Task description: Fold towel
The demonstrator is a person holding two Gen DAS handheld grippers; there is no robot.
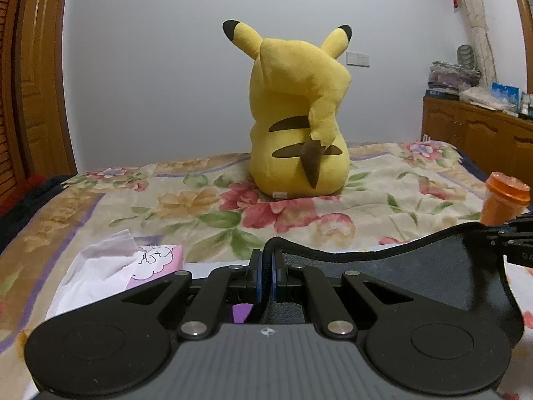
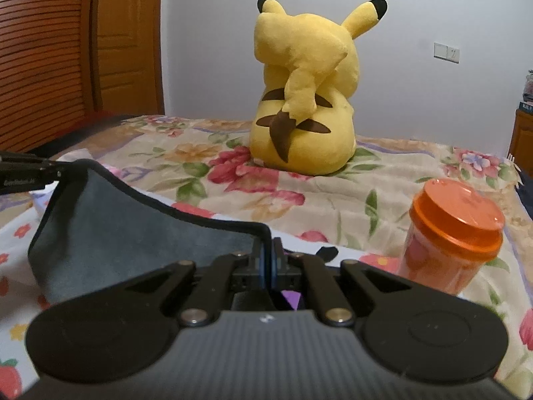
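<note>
Nearest the lens in the left wrist view, the left gripper [image 1: 266,276] has its blue-padded fingers clenched on the bound edge of the dark grey towel [image 1: 399,266], which sags from there toward the right of the frame, lifted off the bed. At the lower left of that view a pink tissue box [image 1: 156,260] lies on the floral blanket [image 1: 206,200] with white tissue spilling out. In the centre a yellow plush toy [image 1: 296,113] sits on the blanket with its back to the camera. At the right edge the other gripper's dark arm reaches in beside an orange jar [image 1: 503,203], with a wooden cabinet [image 1: 476,130] above it in the upper right.

Seen from the right wrist, a wooden door [image 2: 80,43] fills the upper left. Below it the towel [image 2: 116,220] spreads across the lower left, one corner held at the far left edge by the left gripper. At bottom centre the right gripper [image 2: 266,266] is pinched tight on the towel's other corner. The plush [image 2: 306,83] sits above centre, and the orange-lidded jar [image 2: 456,233] stands at lower right.
</note>
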